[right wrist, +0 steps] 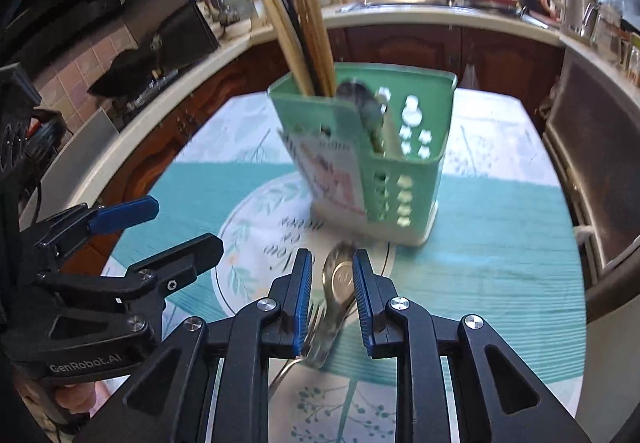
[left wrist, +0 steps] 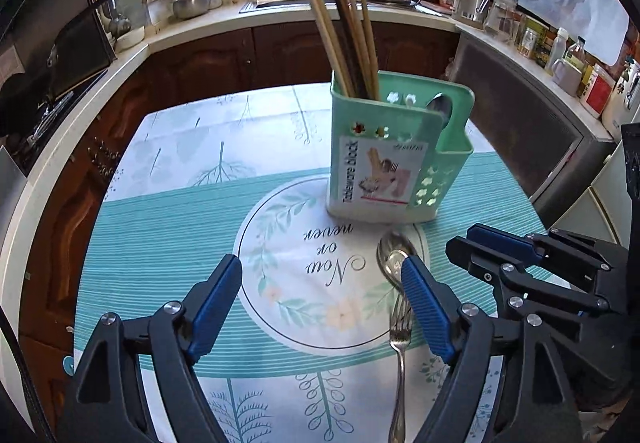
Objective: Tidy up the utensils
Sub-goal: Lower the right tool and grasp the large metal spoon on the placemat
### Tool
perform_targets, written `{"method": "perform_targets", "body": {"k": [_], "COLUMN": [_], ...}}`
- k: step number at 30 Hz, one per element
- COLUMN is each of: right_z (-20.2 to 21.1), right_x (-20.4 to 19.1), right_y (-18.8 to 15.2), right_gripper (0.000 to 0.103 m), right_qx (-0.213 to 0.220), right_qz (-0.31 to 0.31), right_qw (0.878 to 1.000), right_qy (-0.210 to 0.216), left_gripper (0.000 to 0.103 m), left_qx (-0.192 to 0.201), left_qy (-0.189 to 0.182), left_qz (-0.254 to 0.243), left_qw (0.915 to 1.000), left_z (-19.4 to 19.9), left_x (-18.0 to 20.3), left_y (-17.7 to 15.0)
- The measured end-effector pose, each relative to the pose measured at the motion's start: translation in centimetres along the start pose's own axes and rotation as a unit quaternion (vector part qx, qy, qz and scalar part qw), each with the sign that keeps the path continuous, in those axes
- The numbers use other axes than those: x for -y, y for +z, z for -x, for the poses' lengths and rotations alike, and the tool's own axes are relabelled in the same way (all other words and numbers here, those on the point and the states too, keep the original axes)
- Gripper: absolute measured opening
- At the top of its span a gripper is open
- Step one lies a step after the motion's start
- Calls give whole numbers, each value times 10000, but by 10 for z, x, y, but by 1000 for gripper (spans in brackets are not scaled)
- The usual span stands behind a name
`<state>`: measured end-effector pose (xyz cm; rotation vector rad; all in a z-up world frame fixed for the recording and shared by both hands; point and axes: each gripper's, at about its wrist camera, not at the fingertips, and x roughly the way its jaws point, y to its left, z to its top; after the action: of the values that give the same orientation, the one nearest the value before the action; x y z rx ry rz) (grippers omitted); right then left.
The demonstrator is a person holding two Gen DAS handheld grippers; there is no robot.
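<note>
2 utensils left loose on the bench (left wrist: 168,227): spoon (left wrist: 394,259) and fork (left wrist: 400,339), overlapping just in front of the green caddy (left wrist: 400,163).

Left wrist view: left tongs (left wrist: 322,281) spread wide, nothing between the pads, pointed down at the printed cloth. Spoon bowl touching or just under the tip of the right-hand finger (left wrist: 424,303), so off to the right of the gap, not centred. Fork running lengthwise from below the spoon toward the camera, tines up by the spoon. Right tongs (left wrist: 464,243) seen from the side, close beside, jaw gap unreadable from here. Chopsticks (left wrist: 344,27) upright in the caddy's rear compartment, 1 spoon already in its side slot.

Right wrist view: right tongs (right wrist: 333,297) narrowly parted, spoon (right wrist: 338,279) lying between the pads along the fingers' line, no clamping visible, contact hard to tell. Fork (right wrist: 310,335) under the left pad. Right hand nearer, likely the one to close. Left tongs (right wrist: 168,227) wide apart at left. Caddy (right wrist: 400,171) blurred.
</note>
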<state>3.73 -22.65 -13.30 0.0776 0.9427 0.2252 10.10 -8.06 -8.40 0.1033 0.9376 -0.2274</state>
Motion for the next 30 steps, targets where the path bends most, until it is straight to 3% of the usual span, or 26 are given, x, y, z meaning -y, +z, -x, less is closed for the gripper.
{"method": "perform_targets", "body": {"k": [9, 12, 16, 30], "right_z": [-33, -48, -62, -128], "right_x": [4, 9, 17, 33], "right_y": [-4, -3, 1, 14], "right_gripper": [21, 21, 21, 21], "right_qx": [-510, -728, -910, -1345], "right_qz": [22, 32, -98, -16], "right_qw": [9987, 9973, 9958, 9909], "right_qy": [17, -103, 66, -21], "left_gripper": [81, 81, 81, 78], "left_qx": [-619, -884, -1233, -1510], "left_qy": [-113, -348, -738, -1120], "left_qz": [38, 136, 330, 147], "left_qw": [9980, 9954, 9891, 9820], "left_z": [-31, -44, -62, -78], "left_x": [-9, -16, -24, -10], "left_y": [-16, -20, -25, -33]}}
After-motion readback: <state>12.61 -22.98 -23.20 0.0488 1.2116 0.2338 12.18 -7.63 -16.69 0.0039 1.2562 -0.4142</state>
